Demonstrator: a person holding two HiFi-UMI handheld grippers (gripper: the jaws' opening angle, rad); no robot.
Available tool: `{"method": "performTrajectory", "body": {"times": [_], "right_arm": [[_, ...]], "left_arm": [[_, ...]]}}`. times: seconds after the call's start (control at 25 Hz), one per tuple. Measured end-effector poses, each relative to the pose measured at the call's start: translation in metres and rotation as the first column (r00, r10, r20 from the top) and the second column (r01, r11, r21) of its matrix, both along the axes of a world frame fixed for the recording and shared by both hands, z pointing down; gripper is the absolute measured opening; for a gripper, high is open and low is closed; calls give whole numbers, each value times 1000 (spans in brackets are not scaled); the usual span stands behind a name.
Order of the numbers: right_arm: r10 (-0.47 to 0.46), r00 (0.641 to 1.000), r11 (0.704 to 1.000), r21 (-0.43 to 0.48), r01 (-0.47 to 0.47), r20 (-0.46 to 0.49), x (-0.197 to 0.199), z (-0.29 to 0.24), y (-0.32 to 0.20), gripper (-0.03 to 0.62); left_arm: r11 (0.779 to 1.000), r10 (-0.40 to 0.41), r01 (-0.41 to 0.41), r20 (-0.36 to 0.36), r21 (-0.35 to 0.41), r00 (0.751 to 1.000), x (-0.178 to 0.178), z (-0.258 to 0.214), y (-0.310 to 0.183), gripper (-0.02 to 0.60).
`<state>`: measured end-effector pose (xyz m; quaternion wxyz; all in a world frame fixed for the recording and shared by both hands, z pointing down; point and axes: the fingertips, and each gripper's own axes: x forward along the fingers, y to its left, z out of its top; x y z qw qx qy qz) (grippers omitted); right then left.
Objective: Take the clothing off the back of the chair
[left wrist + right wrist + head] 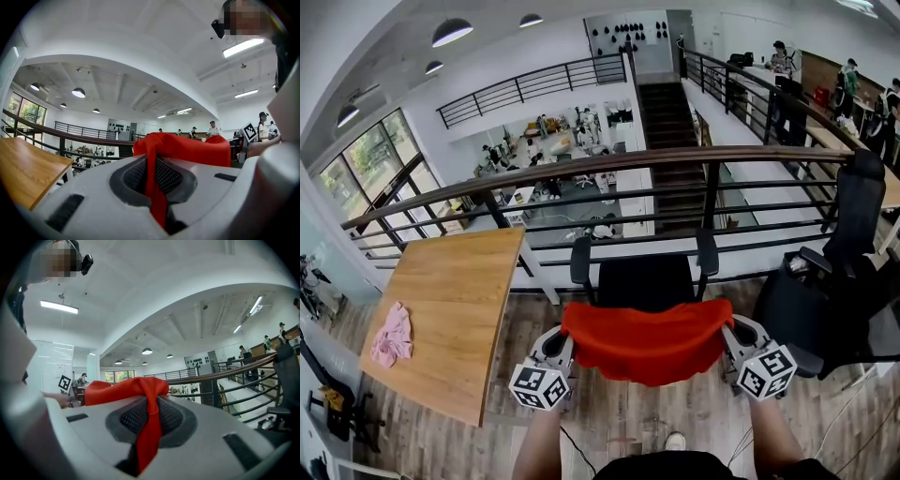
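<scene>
A red garment [649, 339] hangs spread between my two grippers, just in front of the black office chair [645, 279]; whether it still touches the chair back I cannot tell. My left gripper [560, 349] is shut on the garment's left corner, and my right gripper [737, 339] is shut on its right corner. In the left gripper view a fold of the red garment [154, 190] is pinched between the pads of the left gripper [153, 176]. The right gripper view shows the same: the red garment [149, 437] is clamped in the right gripper [149, 420].
A wooden table [459, 309] stands at the left with a pink cloth [392, 336] on it. A metal railing [609, 192] runs behind the chair over a drop to the lower floor. A second black chair [834, 291] stands close at the right.
</scene>
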<state>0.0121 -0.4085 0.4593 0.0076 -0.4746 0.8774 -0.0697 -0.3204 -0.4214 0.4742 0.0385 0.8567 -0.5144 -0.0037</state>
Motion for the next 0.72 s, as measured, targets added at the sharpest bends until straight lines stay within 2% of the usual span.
{"method": "performTrajectory", "body": {"times": [0.36, 0.72], "right_arm": [[20, 1000, 998, 62, -19, -12, 1, -31, 15, 44], [35, 999, 991, 127, -35, 5, 0, -73, 36, 44]], "left_arm": [[997, -21, 19, 25, 76, 999, -5, -34, 21, 28], [986, -33, 31, 13, 165, 999, -4, -72, 40, 28]]}}
